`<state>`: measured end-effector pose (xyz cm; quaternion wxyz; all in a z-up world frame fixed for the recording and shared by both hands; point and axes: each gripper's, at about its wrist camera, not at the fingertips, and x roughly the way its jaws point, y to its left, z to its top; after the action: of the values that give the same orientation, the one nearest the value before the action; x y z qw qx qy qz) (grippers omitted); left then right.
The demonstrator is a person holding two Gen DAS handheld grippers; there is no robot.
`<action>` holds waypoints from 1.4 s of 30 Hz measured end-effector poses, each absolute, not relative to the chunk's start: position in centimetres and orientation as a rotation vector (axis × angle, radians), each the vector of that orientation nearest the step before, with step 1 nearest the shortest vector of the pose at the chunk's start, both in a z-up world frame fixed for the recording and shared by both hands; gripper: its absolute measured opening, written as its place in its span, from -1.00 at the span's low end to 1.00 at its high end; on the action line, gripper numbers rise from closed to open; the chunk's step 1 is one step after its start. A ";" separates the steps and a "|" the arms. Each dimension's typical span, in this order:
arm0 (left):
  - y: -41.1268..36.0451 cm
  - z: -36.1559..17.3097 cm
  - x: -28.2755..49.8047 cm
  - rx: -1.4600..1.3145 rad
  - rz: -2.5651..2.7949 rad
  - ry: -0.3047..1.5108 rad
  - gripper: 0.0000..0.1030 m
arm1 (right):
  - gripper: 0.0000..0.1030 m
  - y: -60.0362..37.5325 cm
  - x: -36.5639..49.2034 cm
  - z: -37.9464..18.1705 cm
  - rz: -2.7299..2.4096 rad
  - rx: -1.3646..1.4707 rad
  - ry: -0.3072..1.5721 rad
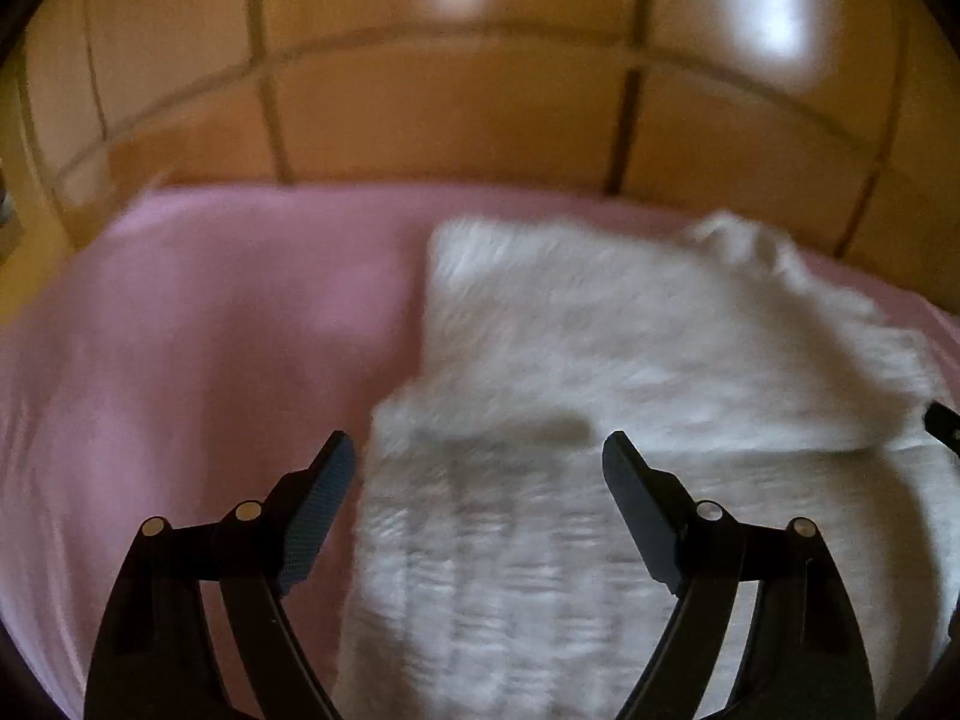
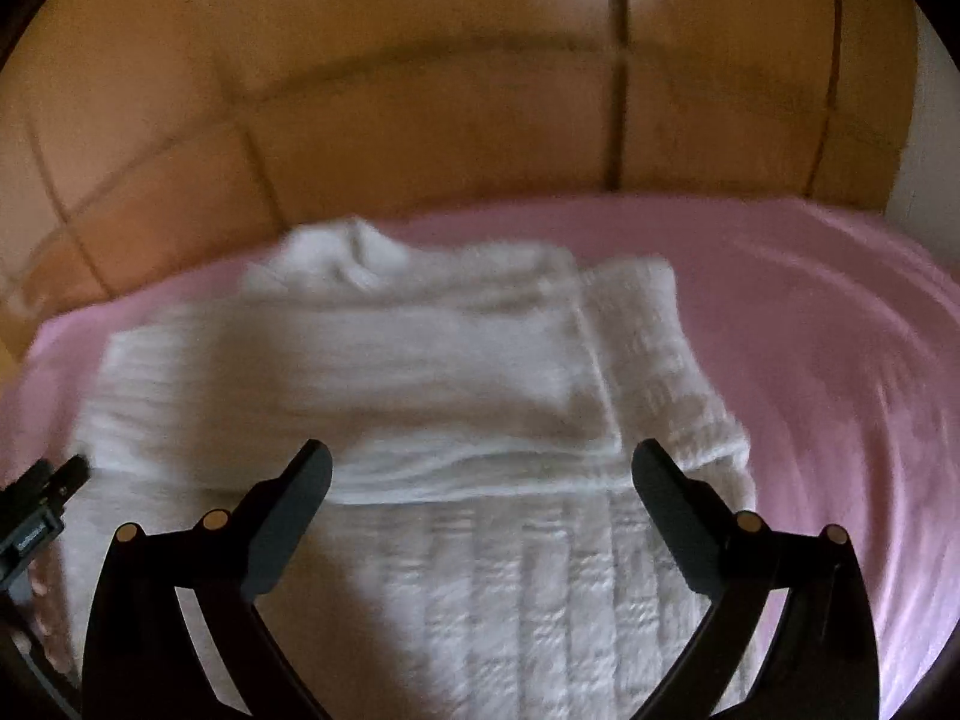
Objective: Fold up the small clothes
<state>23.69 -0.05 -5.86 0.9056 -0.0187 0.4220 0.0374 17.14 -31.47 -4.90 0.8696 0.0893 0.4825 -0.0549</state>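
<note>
Left wrist view shows my left gripper (image 1: 477,450) and right gripper (image 2: 480,459) gaping wide, empty, over the half-folded white knitted garment (image 1: 600,348), whose loose fold could slip apart on the smooth pink sheet (image 1: 210,312).

Blurry cloth and cut-off edges

Both views are smeared, so the weave of the white knit garment (image 1: 600,360) is too fuzzy to make out, and its near end runs off the bottom of each picture. The pink sheet (image 1: 210,330) is cut off at the sides. In the right wrist view, only a bit of the left gripper (image 2: 48,504) shows at the left edge, with fingertips (image 2: 39,588) of the person's hand peeking in.
</note>
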 end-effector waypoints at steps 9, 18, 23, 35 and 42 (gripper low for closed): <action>3.1 -6.2 20.2 -0.140 0.022 0.896 0.62 | 0.95 -32.7 12.5 -4.6 -0.078 0.181 0.992; 5.4 -6.5 12.3 -0.176 -0.150 0.939 0.51 | 0.95 -38.1 4.1 -4.2 -0.084 0.361 1.019; 6.3 -7.0 7.1 -0.199 -0.233 0.969 0.40 | 0.85 -37.7 -1.1 -4.4 0.042 0.411 1.069; 6.2 -7.9 1.1 -0.247 -0.419 1.086 -0.81 | -0.72 -35.6 -7.8 -5.5 0.194 0.510 1.222; 7.9 -4.5 3.7 -0.461 -0.522 0.973 -0.88 | -0.74 -35.9 -4.5 -1.5 0.253 0.579 1.067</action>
<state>3.67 7.92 -4.55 0.8263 -0.2169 0.4579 -0.2459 -4.51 -35.91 -1.53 0.8139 0.2712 0.5000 0.1188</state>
